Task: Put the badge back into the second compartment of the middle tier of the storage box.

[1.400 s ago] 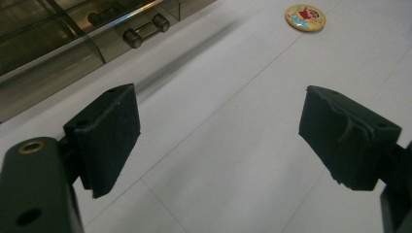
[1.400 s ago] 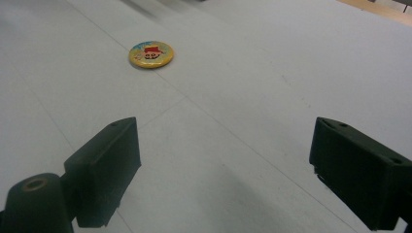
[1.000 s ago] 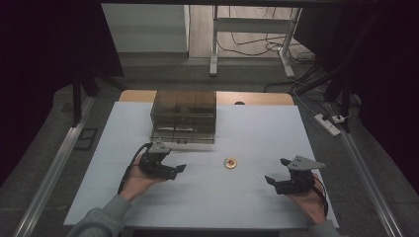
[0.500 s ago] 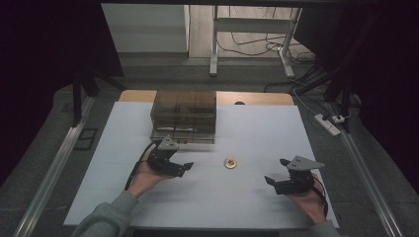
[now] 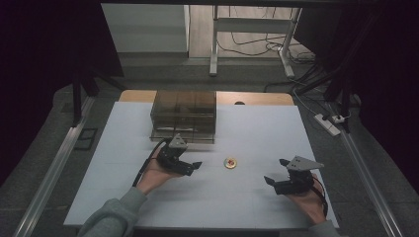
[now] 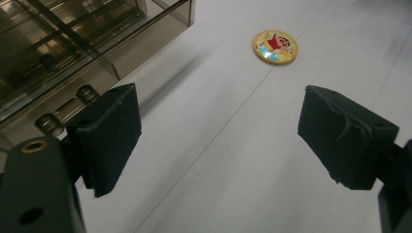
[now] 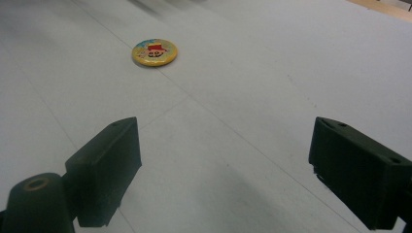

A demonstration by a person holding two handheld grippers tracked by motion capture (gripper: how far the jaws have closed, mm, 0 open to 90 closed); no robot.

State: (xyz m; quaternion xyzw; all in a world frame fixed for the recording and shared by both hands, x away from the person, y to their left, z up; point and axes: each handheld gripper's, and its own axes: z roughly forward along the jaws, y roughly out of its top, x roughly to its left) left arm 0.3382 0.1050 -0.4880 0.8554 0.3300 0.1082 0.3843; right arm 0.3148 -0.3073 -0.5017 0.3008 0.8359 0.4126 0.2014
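A small round yellow badge (image 5: 230, 162) with a cartoon figure lies flat on the white table (image 5: 257, 133). It also shows as the badge (image 6: 275, 46) ahead of my left gripper's jaws and as the badge (image 7: 154, 52) ahead of my right gripper's jaws. My left gripper (image 5: 193, 168) is open, a short way left of the badge, just in front of a smoky clear drawer box (image 5: 184, 114). My right gripper (image 5: 275, 171) is open too, lower right of the badge, with nothing between its jaws.
The drawer box (image 6: 73, 43) stands at the table's back middle, close to my left gripper's left jaw. Bare white surface surrounds the badge. A power strip (image 5: 328, 124) and cables lie on the floor to the right; a metal rail (image 5: 54, 168) runs along the left.
My left gripper has moved right and slightly forward, toward the badge. My right gripper and the badge have stayed put.
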